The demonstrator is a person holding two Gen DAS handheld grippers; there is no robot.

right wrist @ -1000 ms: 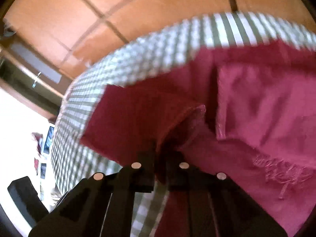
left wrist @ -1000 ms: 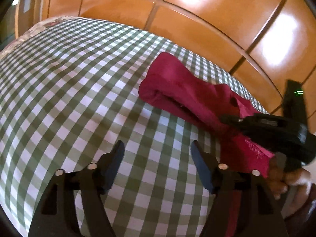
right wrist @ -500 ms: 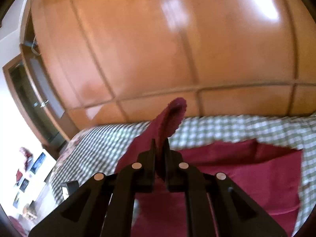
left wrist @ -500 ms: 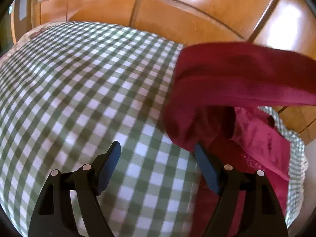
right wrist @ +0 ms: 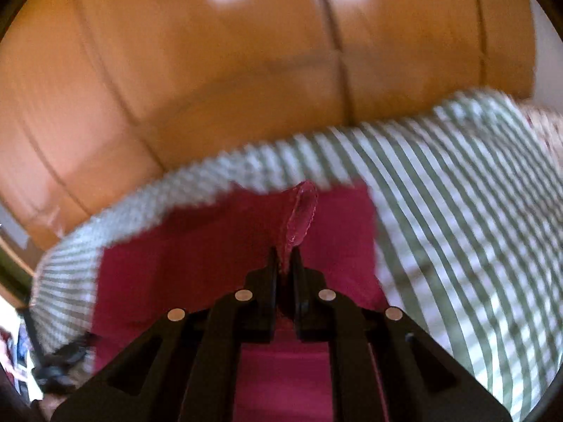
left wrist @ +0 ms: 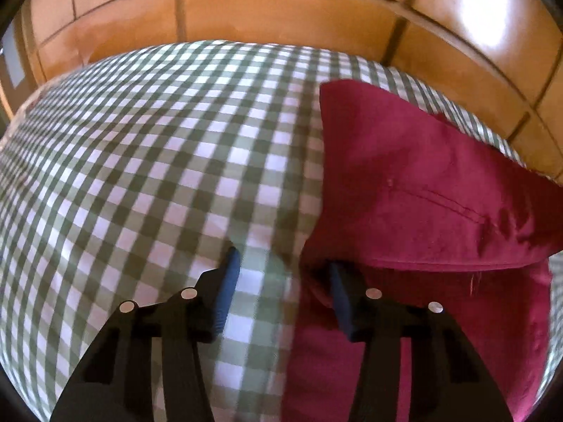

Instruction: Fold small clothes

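Right wrist view shows the right gripper (right wrist: pixel 284 263) clamped on an edge of the red garment (right wrist: pixel 197 260), lifting that flap above the rest, which lies on the checked worktop (right wrist: pixel 457 190). Left wrist view has the left gripper (left wrist: pixel 281 283) with its jaws just closing but apart, one blue pad (left wrist: pixel 225 288) over checks, the other at the garment's near edge. A fold-over seems under way; next, the flap needs laying flat and square.
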